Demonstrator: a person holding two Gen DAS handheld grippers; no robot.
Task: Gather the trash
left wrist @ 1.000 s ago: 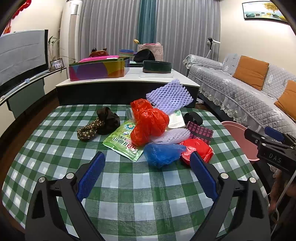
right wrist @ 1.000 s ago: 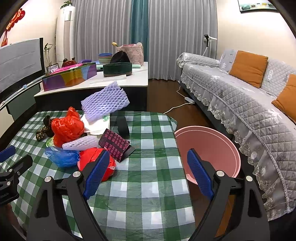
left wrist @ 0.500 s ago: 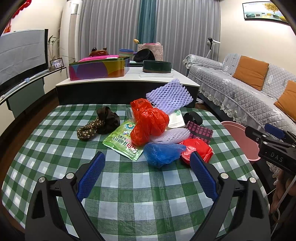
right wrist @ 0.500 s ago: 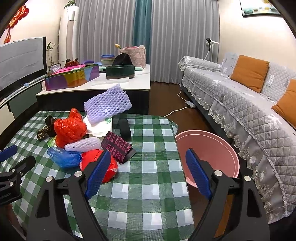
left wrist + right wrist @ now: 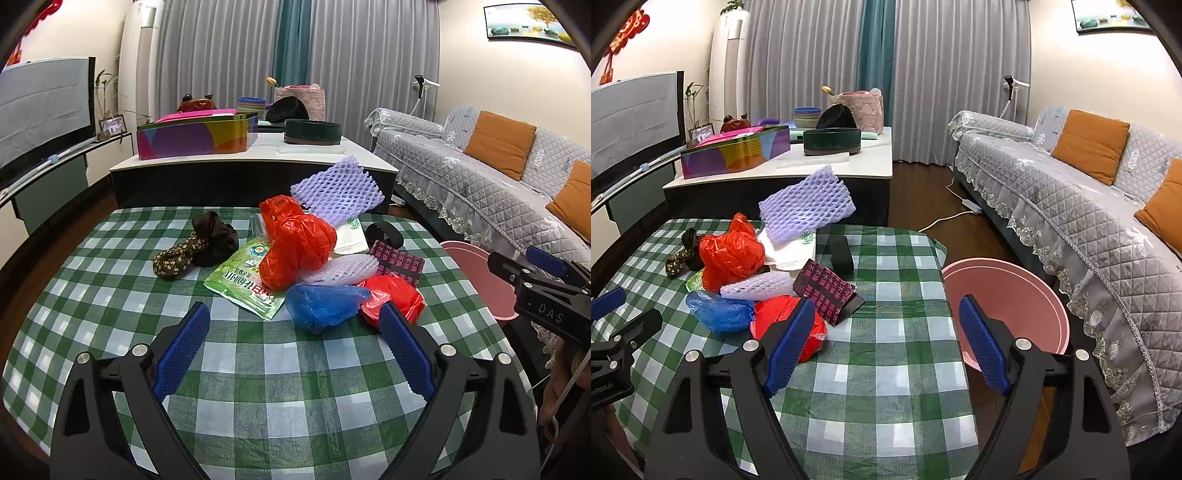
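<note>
A heap of trash lies on the green checked table (image 5: 258, 369): a big red bag (image 5: 295, 243), a blue bag (image 5: 325, 304), a small red bag (image 5: 391, 295), a green packet (image 5: 243, 280), purple foam net (image 5: 336, 192) and a dark patterned box (image 5: 397, 260). My left gripper (image 5: 293, 334) is open and empty, just short of the blue bag. My right gripper (image 5: 886, 328) is open and empty over the table's right side, its left finger beside the small red bag (image 5: 790, 317). A pink basin (image 5: 1008, 306) stands on the floor to the right.
A dark cloth bundle (image 5: 199, 247) lies left of the heap. A low white table (image 5: 255, 158) with boxes stands behind. A grey sofa (image 5: 1089, 206) runs along the right. A TV (image 5: 40, 110) is at the left. The right gripper shows in the left wrist view (image 5: 546, 291).
The right gripper has moved slightly forward and left toward the heap. The left gripper has hardly moved. Both stay open.
</note>
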